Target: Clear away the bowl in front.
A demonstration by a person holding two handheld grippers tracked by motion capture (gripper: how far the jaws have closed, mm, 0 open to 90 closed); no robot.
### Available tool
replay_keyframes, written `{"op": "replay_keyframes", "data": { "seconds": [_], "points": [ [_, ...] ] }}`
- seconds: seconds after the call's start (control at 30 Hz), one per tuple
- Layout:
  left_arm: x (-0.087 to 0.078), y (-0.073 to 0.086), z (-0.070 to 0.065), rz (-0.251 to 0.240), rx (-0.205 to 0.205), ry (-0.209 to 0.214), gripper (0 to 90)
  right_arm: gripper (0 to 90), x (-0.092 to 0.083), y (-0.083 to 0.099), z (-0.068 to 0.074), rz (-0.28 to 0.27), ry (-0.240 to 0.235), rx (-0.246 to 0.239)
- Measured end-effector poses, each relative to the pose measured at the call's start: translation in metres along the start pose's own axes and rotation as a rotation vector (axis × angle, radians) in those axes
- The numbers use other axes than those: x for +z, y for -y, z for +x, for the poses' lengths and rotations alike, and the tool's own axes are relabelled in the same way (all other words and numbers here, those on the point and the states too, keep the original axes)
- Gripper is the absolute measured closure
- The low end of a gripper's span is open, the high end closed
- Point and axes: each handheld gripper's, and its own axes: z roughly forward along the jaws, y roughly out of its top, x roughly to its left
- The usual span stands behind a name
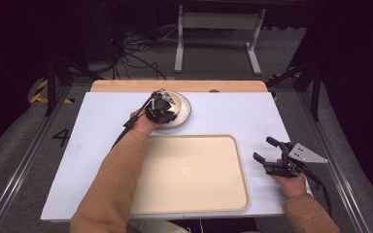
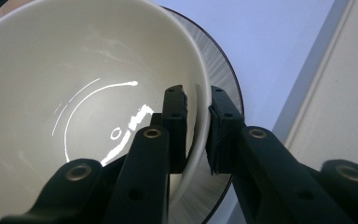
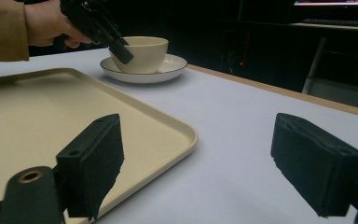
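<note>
A cream bowl [image 1: 178, 104] stands on a white, dark-rimmed plate [image 1: 186, 112] at the back middle of the white table. My left gripper [image 1: 161, 109] reaches over its near side. In the left gripper view my left gripper [image 2: 196, 95] is shut on the bowl [image 2: 74, 70]: one jaw is inside the wall, the other outside, above the plate [image 2: 221, 70]. The bowl looks empty. My right gripper [image 1: 263, 148] rests at the right of the table, open, with nothing between its jaws. In its own view my right gripper [image 3: 200, 144] looks towards the bowl [image 3: 147, 51] and the left gripper [image 3: 121, 51].
A large cream tray [image 1: 194, 174] lies empty at the front middle of the table, between the two hands. Its raised rim [image 3: 186, 135] is close to my right gripper. A wooden strip [image 1: 126, 86] runs along the table's far edge.
</note>
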Motion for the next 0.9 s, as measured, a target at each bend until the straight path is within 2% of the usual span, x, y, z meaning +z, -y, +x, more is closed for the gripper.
{"op": "replay_keyframes", "data": {
  "seconds": [0.07,0.23,0.43,0.6,0.9],
  "points": [
    [0.0,-0.003,0.0,0.011,0.012,-0.008,82.5,16.9,0.0,0.0,0.0,-0.001,0.001,0.002],
    [0.001,-0.005,-0.001,0.022,0.01,-0.015,82.7,17.3,0.0,0.0,0.0,-0.001,0.0,0.002],
    [-0.001,-0.008,-0.004,0.028,0.038,-0.052,83.9,17.2,0.0,0.0,0.0,-0.003,0.002,0.003],
    [-0.004,-0.012,-0.004,0.049,0.018,-0.054,84.3,17.3,0.0,0.0,0.0,-0.003,0.0,0.002],
    [-0.01,-0.014,-0.004,0.048,0.003,-0.036,84.5,17.5,0.0,0.0,0.0,-0.003,0.0,0.001]
  ]
}}
